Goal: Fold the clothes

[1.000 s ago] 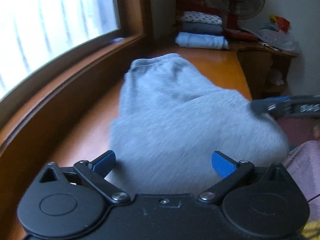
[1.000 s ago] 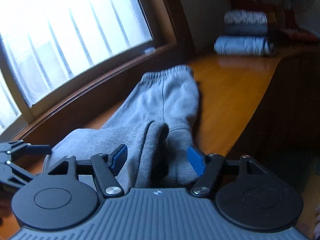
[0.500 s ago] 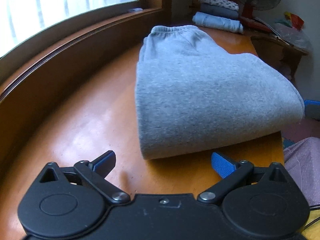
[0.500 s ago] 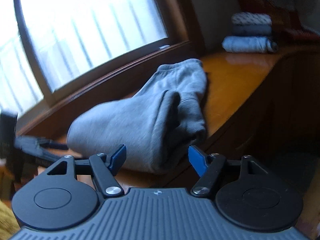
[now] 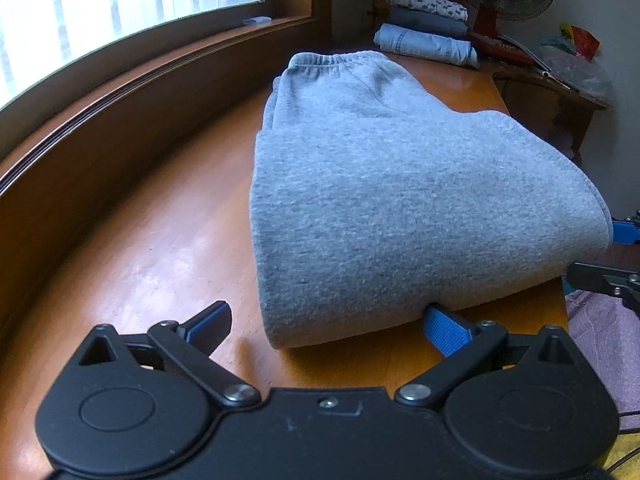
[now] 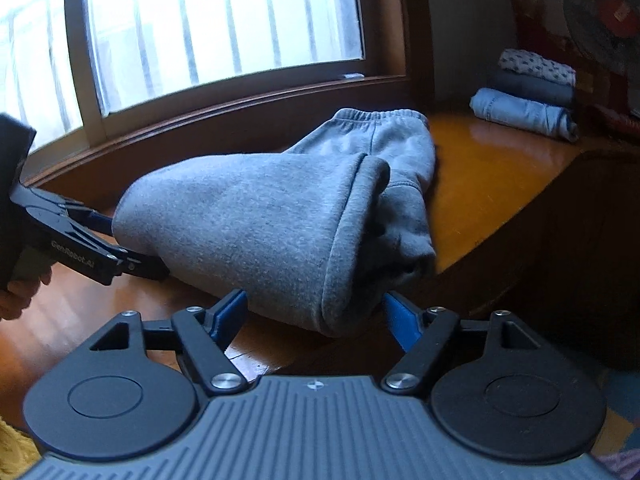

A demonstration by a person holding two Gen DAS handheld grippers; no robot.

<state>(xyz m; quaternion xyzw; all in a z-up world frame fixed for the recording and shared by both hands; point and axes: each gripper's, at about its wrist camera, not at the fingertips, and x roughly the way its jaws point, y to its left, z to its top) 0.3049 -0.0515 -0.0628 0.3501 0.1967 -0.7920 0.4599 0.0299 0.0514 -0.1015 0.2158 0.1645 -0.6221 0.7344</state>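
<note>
Lying folded mid-frame on the worktop [image 5: 120,240]: grey sweatpants [image 5: 380,200]. Showing "GenRobot.AI" on the left gripper [image 6: 132,248] only in the right view. Both jaws standing apart, right gripper [image 6: 316,312] included, gripping nothing.

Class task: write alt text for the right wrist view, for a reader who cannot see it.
Folded grey sweatpants lie on a wooden table below a window, their folded end between the open fingers of the right gripper. The left gripper, also open, reaches the fabric from the left; a stack of folded clothes sits behind.
</note>
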